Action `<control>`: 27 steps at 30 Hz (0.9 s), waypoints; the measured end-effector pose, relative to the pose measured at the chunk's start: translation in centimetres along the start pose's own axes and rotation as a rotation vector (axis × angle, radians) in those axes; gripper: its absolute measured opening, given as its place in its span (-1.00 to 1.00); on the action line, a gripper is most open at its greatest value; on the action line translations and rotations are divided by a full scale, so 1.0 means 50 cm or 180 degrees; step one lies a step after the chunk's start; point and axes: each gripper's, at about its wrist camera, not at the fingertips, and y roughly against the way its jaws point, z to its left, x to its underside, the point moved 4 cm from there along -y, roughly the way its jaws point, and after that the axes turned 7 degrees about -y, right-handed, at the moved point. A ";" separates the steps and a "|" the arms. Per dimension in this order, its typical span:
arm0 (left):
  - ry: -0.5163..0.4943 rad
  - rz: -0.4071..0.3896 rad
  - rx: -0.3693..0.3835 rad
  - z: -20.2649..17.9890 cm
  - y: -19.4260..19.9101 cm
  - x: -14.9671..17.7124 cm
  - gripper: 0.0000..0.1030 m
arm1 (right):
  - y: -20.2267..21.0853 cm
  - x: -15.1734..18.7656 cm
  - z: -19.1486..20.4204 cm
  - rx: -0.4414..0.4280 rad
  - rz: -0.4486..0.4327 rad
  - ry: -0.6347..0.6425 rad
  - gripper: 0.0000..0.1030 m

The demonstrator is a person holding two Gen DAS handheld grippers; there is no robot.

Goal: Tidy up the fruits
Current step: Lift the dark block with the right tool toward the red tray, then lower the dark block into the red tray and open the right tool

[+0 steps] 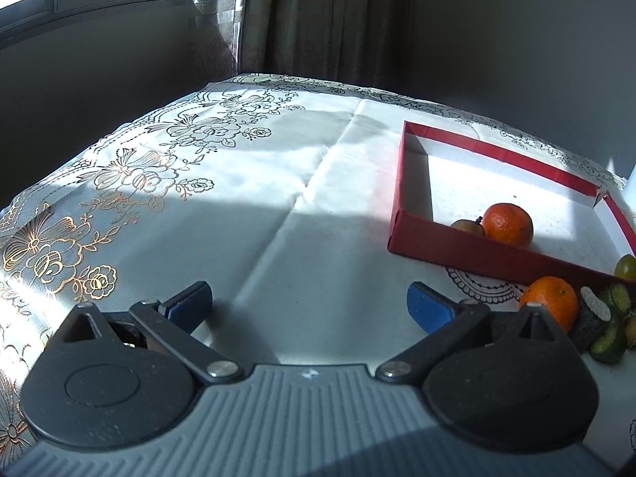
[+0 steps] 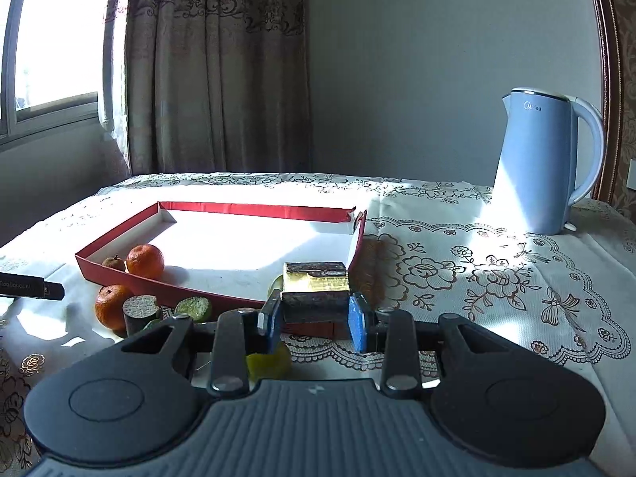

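I see a shallow red tray (image 2: 119,268) with a white floor on the surface, holding an orange tangerine (image 2: 145,261) touching a small brown fruit (image 2: 114,263) in its near-left corner. Just outside, another tangerine (image 2: 109,305) lies beside green fruit pieces (image 2: 193,307).

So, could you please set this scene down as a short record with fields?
surface: table with floral tablecloth
red tray: holds one orange and a small brown fruit
outside the tray: another orange, green fruit pieces
left gripper: open, nothing between its fingers
right gripper: shut on a dark block with a yellowish face
background: blue kettle
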 end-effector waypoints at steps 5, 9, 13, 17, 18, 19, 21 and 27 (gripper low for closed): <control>0.0018 -0.0008 0.0028 0.001 0.000 0.000 1.00 | -0.012 -0.030 0.024 -0.0034 -0.0075 0.0070 -0.37; 0.0037 -0.0005 0.0055 0.003 -0.001 0.000 1.00 | -0.034 -0.064 0.038 -0.0055 -0.0121 0.0084 -0.37; 0.0052 -0.0007 0.0069 0.004 -0.001 0.000 1.00 | -0.072 -0.093 0.043 -0.0044 -0.0095 0.0075 -0.37; 0.0062 -0.0010 0.0076 0.005 -0.002 0.000 1.00 | -0.142 -0.094 0.033 0.0002 0.0090 0.0012 -0.37; 0.0061 -0.0010 0.0076 0.005 -0.002 0.000 1.00 | -0.161 -0.087 0.028 0.0040 0.0144 -0.0003 -0.37; 0.0062 -0.0010 0.0076 0.005 -0.002 0.000 1.00 | -0.177 -0.081 0.023 0.0076 0.0188 -0.0030 -0.37; 0.0063 -0.0011 0.0078 0.005 -0.002 0.000 1.00 | -0.204 -0.066 0.009 0.0093 0.0280 -0.0145 -0.37; 0.0058 -0.0008 0.0081 0.004 -0.003 0.001 1.00 | -0.233 -0.039 -0.010 0.0168 0.0389 -0.0199 -0.37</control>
